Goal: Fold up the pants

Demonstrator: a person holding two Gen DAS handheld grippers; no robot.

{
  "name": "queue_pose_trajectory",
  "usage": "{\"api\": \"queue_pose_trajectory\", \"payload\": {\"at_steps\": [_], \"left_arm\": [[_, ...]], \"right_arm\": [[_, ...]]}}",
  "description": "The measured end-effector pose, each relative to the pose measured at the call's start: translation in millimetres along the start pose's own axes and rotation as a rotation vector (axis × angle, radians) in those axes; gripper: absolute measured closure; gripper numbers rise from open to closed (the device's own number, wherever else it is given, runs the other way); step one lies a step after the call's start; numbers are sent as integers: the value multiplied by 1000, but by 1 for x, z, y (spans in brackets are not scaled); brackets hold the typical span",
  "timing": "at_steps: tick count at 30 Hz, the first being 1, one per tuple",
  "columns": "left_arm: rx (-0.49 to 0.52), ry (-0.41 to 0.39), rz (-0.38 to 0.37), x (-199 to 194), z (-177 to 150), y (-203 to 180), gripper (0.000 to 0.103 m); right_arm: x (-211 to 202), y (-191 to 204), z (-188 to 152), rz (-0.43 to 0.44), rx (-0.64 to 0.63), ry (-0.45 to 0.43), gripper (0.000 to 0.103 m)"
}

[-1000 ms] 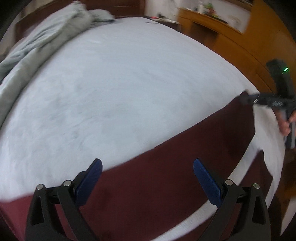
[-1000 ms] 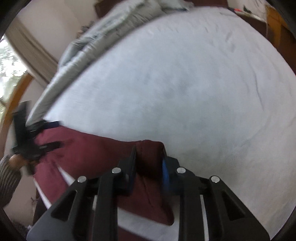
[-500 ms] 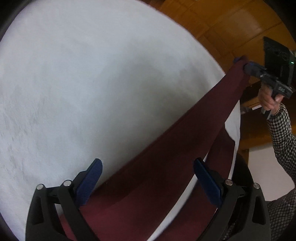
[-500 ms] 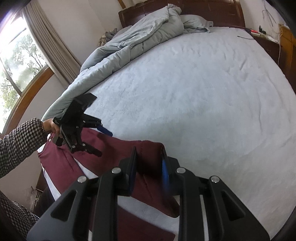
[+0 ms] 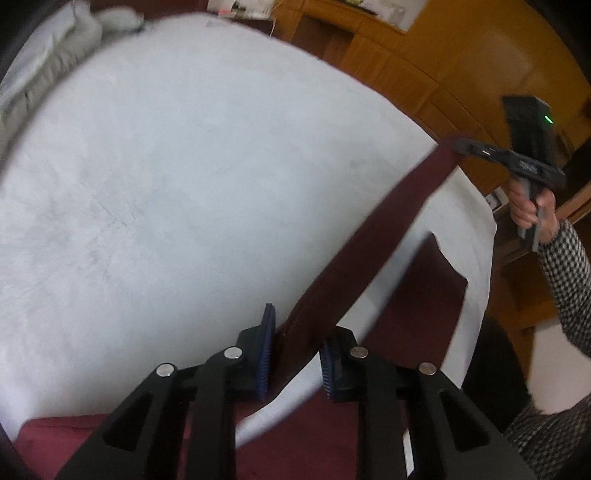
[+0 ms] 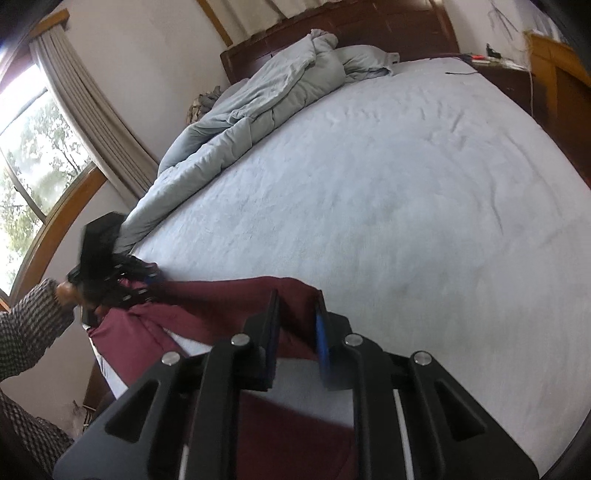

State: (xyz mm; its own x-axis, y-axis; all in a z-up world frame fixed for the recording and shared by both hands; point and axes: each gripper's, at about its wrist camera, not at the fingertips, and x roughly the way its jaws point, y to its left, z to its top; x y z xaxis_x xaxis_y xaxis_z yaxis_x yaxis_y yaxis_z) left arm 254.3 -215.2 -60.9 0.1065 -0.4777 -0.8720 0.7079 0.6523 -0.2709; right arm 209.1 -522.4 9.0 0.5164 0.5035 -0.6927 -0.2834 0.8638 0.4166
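The dark red pants point(image 5: 362, 236) hang stretched between both grippers over the front edge of the bed point(image 5: 184, 166). My left gripper point(image 5: 295, 350) is shut on one end of the raised pants edge. My right gripper point(image 6: 295, 328) is shut on the other end point(image 6: 295, 295). In the left wrist view the right gripper point(image 5: 480, 151) holds the far corner at the upper right. In the right wrist view the left gripper point(image 6: 136, 280) pinches the cloth at the left. The rest of the pants point(image 5: 417, 314) droops below over the bed edge.
A crumpled grey duvet point(image 6: 266, 103) lies along the bed's far left side by a dark headboard point(image 6: 369, 26). Wooden cabinets point(image 5: 424, 66) stand to the right of the bed. A window with curtains point(image 6: 74, 107) is on the left wall.
My left gripper has closed from wide open onto the pants edge. The right gripper stayed shut on its end, and the cloth between the two is now lifted and taut.
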Motion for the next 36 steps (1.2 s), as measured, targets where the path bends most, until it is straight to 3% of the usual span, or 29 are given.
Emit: {"api": "queue_pose_trajectory", "payload": {"at_steps": [4, 8, 12, 16, 18, 20, 24, 28, 34, 36], "left_arm": [[26, 21, 58, -2, -43, -56, 81], [48, 29, 85, 16, -86, -103, 81], [8, 63, 129, 48, -111, -111, 81], [-3, 64, 172, 63, -119, -105, 80], [-27, 60, 184, 67, -122, -99, 80], [-24, 59, 201, 61, -124, -91, 79], [13, 64, 243, 70, -129, -96, 73], [-7, 58, 230, 74, -128, -100, 63], [-51, 53, 214, 65, -123, -99, 56], [-102, 32, 206, 56, -123, -87, 44]], "right_arm": [[-17, 13, -41, -8, -11, 11, 87], [-15, 21, -94, -52, -2, 81, 87], [-7, 21, -139, -73, 57, 158, 81], [-10, 22, -171, -117, 112, 190, 53], [-18, 20, -185, -89, 174, 186, 48], [-27, 18, -192, -49, 241, 176, 33], [-43, 12, -193, 28, 340, 122, 33], [-24, 13, -192, -4, 352, 187, 32], [7, 17, -193, 80, 407, 220, 37], [12, 13, -195, 75, 402, 235, 41]]}}
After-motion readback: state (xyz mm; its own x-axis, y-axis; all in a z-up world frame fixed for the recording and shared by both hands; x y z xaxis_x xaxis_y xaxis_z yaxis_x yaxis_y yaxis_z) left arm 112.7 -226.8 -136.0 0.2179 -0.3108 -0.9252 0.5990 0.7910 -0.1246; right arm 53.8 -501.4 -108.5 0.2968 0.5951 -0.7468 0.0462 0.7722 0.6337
